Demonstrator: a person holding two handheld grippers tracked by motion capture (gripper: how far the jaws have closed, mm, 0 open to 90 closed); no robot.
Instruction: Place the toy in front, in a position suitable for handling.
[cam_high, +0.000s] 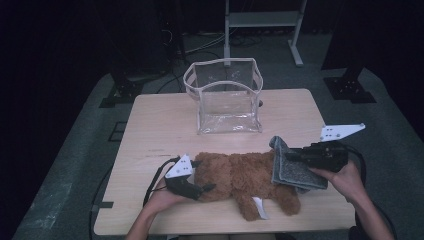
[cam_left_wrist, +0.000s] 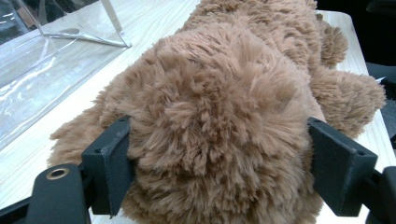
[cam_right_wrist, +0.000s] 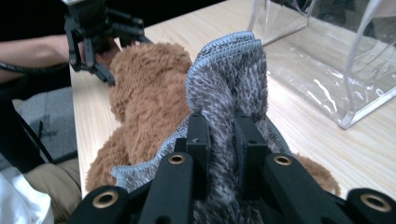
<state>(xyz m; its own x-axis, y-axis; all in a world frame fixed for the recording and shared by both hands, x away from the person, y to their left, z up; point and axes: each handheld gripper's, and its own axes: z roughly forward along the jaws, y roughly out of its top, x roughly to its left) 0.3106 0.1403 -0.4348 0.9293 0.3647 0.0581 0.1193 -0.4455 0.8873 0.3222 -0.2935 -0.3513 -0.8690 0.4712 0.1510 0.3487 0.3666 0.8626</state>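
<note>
- Bear (cam_high: 245, 182): brown plush, lying on the table (cam_high: 150, 120) near its front edge, long axis left–right, head at left.
- Left gripper (cam_high: 196, 176): jaws clamp the fluffy head.
- Right gripper (cam_high: 292, 156): pinches a grey shaggy cloth (cam_high: 292, 170), draped over the bear's right end.
- Clear bag (cam_high: 227, 97): open-topped, behind the bear; bare wood between.

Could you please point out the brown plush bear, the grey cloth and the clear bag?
brown plush bear (cam_high: 240, 177): high view, on its belly.
grey cloth (cam_high: 292, 170): high view, on its flat middle.
clear bag (cam_high: 227, 107): high view, on its front wall.
</note>
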